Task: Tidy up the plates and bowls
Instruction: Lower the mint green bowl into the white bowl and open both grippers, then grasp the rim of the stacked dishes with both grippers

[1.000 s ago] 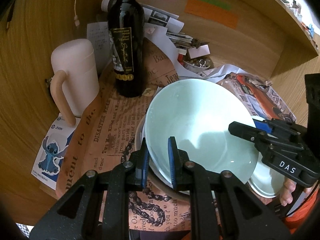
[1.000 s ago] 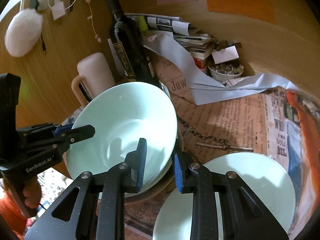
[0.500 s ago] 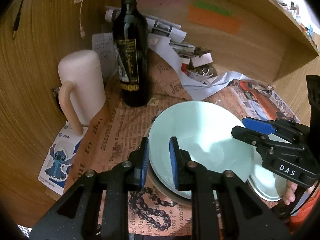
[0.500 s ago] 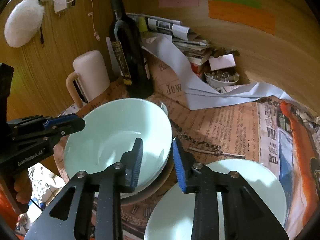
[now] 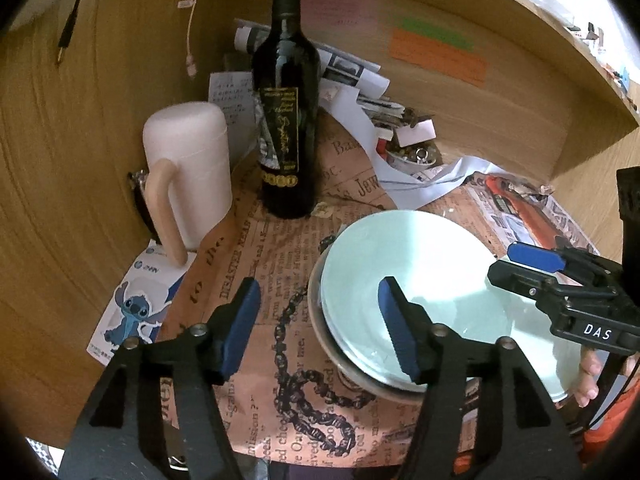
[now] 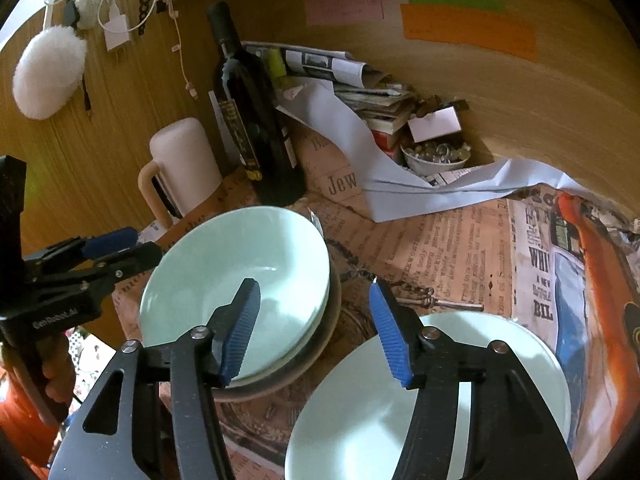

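Nearest the left wrist camera, the left gripper [image 5: 320,322] has just been spreading its jaws and stands released, its pads astride the near rim of the pale green bowl [image 5: 412,276] without pressing it. That bowl sits nested in a grey bowl [image 5: 352,376] on the newspaper sheet [image 5: 260,264]. Across from it, the right gripper [image 6: 314,326] has likewise just been opening, one pad over the green bowl, grasping nothing. Just beside lies a pale plate [image 6: 360,432]. Farther back stand a wine bottle [image 5: 286,120] and a pink mug [image 5: 188,172].
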A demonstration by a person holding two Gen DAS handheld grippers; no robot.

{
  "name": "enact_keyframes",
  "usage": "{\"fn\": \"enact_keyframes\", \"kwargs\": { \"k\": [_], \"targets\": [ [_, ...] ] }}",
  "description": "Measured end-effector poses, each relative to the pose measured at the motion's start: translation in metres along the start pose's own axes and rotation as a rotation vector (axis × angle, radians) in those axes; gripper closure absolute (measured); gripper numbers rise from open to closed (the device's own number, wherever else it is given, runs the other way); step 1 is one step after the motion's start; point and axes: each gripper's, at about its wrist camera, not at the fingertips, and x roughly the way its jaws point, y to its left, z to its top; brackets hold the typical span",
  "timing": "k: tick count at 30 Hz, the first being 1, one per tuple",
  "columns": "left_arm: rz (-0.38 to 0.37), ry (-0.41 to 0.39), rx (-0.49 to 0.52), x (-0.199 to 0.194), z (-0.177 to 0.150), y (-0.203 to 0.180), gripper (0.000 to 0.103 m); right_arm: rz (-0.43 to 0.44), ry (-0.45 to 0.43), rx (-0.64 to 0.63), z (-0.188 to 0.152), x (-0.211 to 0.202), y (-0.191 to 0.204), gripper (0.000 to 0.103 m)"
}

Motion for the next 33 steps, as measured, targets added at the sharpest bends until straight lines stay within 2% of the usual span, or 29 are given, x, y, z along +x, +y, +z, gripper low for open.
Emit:
{"fn": "enact_keyframes", "kwargs": {
  "k": [4,16,26,29,33],
  "targets": [
    [-0.01,0.029,-0.01,0.006,-0.004,0.004,0.036,0.002,0.018,0.004,-0.004,0.003,-0.001,0.049],
    [-0.09,0.13,-0.032,0.025,-0.011,0.006,0.036,0.033,0.108,0.054,-0.011,0.023,-0.002,0.049],
    [-0.149,0.166,-0.039,0.038,-0.008,0.004,0.035,0.058,0.169,0.086,-0.01,0.037,-0.004,0.05],
    [-0.16,0.176,-0.034,0.042,-0.007,0.003,0.036,0.07,0.188,0.098,-0.01,0.042,-0.004,0.056],
    [-0.18,0.195,-0.03,0.048,-0.008,0.001,0.036,0.071,0.191,0.101,-0.01,0.044,-0.004,0.057]
  ]
}}
